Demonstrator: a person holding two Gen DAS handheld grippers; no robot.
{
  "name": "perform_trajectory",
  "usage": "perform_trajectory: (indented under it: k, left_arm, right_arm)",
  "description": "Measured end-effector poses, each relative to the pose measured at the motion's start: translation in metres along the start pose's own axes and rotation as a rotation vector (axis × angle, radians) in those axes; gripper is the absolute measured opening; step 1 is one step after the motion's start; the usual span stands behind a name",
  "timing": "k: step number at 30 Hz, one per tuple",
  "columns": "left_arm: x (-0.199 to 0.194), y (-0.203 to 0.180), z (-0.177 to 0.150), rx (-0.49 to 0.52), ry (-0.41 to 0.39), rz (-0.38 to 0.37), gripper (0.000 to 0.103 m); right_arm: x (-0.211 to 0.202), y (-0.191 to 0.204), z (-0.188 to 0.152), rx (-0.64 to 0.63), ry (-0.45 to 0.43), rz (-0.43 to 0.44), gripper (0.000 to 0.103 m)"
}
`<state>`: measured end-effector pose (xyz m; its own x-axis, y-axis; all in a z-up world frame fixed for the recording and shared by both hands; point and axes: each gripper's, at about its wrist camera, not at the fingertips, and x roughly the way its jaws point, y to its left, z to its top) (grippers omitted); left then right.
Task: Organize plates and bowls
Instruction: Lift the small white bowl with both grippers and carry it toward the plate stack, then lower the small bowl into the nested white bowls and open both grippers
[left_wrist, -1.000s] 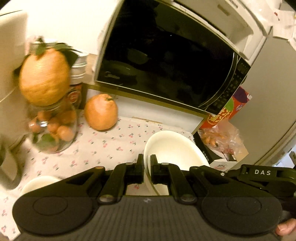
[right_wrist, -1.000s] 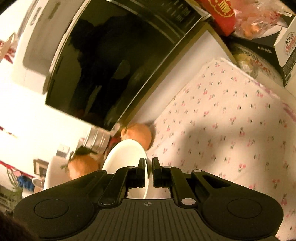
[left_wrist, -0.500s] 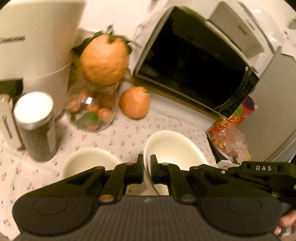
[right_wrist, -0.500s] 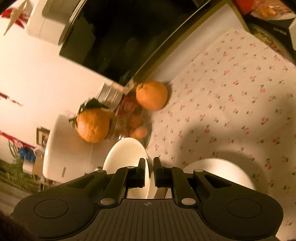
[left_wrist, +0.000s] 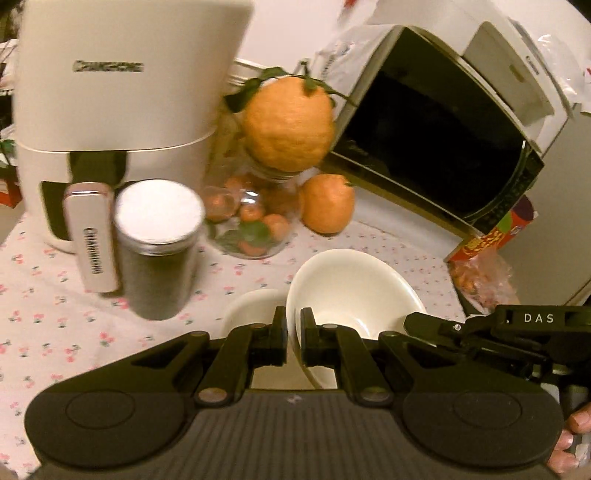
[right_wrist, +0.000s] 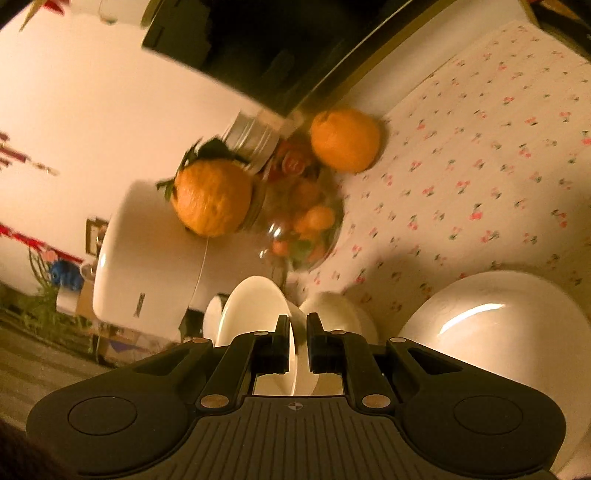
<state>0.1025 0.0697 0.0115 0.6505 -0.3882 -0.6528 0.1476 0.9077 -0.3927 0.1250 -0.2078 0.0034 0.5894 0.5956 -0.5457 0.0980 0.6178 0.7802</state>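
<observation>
My left claw (left_wrist: 294, 334) is clamped on a white bowl's (left_wrist: 354, 291) rim, above the bench (left_wrist: 48, 314) — beside a smaller bowl (left_wrist: 255, 304). My right claw (right_wrist: 297, 341) pinches a plate (right_wrist: 255, 306) edge-on, near a large plate (right_wrist: 498, 325).

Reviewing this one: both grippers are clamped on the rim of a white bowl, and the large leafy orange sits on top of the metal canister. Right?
Not quite. The large leafy orange sits on the glass jar of small fruit, not on the metal canister; the left wrist view shows it. The left gripper and right gripper do each clamp a white bowl rim.
</observation>
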Motion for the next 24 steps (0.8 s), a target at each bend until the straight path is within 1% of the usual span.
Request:
perform_trajectory:
  k: [6,11,15,18,24]
  left_arm:
    - [0.001,0.017,-0.005,-0.001,0.017,0.039,0.007]
    - [0.019,0.015,-0.012,0.047,0.057,0.083,0.008]
    - [0.035,0.013,-0.015,0.065,0.095,0.105,0.008]
    - [0.039,0.009,-0.016,0.096,0.089,0.125,0.008]
    - [0.044,0.001,-0.019,0.167,0.073,0.171,0.009]
  right_arm:
    - [0.017,0.012,-0.01,-0.046,0.023,-0.016,0.012]
    - [0.033,0.006,-0.014,-0.055,0.016,-0.076,0.012]
    - [0.044,-0.005,-0.015,-0.046,0.008,-0.119,0.012]
    - [0.048,-0.013,-0.014,-0.028,0.009,-0.124,0.012]
    - [0.054,-0.016,-0.012,-0.049,0.001,-0.137,0.012]
